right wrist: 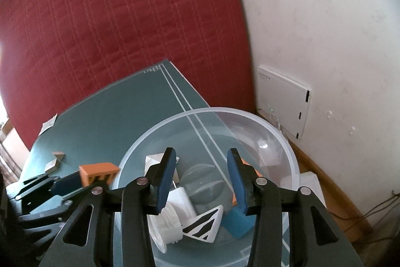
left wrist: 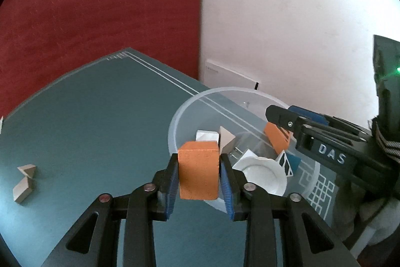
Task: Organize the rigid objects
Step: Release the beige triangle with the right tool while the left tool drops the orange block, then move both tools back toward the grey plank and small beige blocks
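Now, your left gripper (left wrist: 199, 175) had the orange block (left wrist: 198, 170) sitting between its blue pads (left wrist: 226, 183), and the jaws stood narrow, about the block's width. Whether those pads were pressing or had just slackened off, I couldn't tell from the left wrist view. The block hung right at the near rim of the clear bowl (left wrist: 175, 121), its long side running up and away from you, with the bowl's hollow lying ahead and to the right of it.

Your right gripper (right wrist: 201, 179) was over the bowl too, jaws part open and nothing gripped between them. Below it lay a white cup (right wrist: 172, 214), a black-and-white wedge (right wrist: 203, 224) and a blue block (right wrist: 236, 223), plus another orange piece (left wrist: 276, 138) on the far side.

So your left hand was the one nearer the job: as I read it, the block needed to go forward past the rim before dropping. Two tan wooden pieces (left wrist: 24, 182) waited on the green table (left wrist: 87, 116), well off to the left.
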`<state>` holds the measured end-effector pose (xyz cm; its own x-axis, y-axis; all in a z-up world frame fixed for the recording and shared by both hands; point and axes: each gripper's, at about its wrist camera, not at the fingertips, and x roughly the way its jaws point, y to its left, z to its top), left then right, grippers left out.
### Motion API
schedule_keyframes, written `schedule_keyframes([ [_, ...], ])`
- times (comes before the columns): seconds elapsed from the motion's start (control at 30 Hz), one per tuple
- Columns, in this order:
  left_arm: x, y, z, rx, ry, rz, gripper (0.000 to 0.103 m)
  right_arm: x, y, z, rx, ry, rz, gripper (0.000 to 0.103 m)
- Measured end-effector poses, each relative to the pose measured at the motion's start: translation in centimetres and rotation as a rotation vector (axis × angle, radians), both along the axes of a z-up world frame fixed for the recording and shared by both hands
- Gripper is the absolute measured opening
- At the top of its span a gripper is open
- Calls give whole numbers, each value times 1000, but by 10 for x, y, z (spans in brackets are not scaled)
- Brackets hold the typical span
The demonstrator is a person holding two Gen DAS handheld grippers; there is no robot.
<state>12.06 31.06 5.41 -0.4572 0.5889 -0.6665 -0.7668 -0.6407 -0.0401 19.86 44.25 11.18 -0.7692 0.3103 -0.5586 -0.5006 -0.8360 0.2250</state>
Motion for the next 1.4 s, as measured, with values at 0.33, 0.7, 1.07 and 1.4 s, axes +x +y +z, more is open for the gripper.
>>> schedule_keyframes([
  [0.33, -13, -21, 1, 35, -18, 95, 88, 2, -1, 0, 2, 0, 1, 45],
  [0.7, -22, -17, -12, -10, -3, 141, 90, 0, 0, -1, 4, 1, 13, 53],
  [1.07, -19, -22, -13, -83, 62, 190, 97, 0, -7, 1, 27, 5, 37, 60],
  [1.4, -38, -47, -12, -73, 45, 281, 98, -4, -26, 1, 88, 4, 88, 64],
])
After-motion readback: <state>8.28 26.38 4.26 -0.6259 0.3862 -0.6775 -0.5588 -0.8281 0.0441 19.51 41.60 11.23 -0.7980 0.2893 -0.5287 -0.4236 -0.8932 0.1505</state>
